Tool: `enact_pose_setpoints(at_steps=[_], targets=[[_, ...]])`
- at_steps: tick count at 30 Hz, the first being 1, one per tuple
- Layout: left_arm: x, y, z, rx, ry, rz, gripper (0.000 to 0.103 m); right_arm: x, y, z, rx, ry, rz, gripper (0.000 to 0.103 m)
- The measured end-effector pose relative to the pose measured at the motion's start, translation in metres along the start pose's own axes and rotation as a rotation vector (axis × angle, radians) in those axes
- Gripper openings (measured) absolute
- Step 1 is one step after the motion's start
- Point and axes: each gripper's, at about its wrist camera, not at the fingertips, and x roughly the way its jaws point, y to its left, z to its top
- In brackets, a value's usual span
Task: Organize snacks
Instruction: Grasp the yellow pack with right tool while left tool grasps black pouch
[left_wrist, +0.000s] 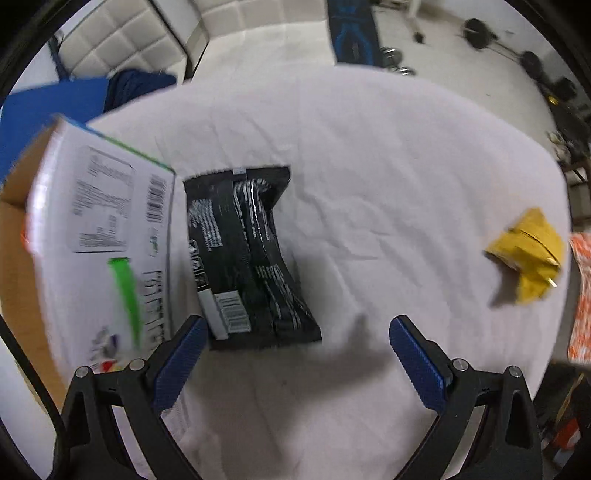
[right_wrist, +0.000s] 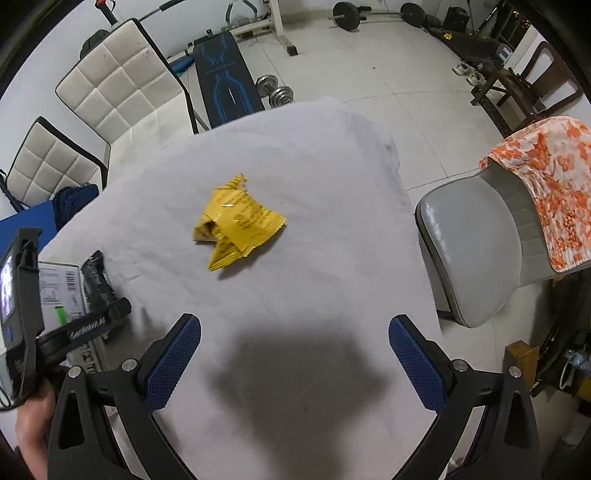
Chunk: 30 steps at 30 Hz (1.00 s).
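Left tool: spread wide, empty, above the black packet; lower squarely astride it.
Right tool: gaping, empty; yellow packet waits.

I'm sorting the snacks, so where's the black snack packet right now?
The black snack packet lies flat on the white tablecloth, right beside the cardboard box, just ahead of the open left gripper.

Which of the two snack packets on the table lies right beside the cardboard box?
The black foil packet, flat against the white-sided cardboard box. The crumpled yellow packet sits alone mid-table, apart from both.
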Motion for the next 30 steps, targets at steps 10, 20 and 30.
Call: enact_pose_setpoints(at_steps=[10,20,30], targets=[[0.034,0.008,0.007,-0.092,0.031,0.078,0.103,0.028,0.014,0.013,-0.046,0.027,0.021,0.103],[0.03,0.017,0.026,-0.099,0.007,-0.02,0.082,0.053,0.05,0.043,-0.053,0.076,0.113,0.103],[0.009,0.0,0.031,0.0,-0.042,-0.02,0.052,0.083,0.061,0.066,-0.131,0.118,0.032,0.053]])
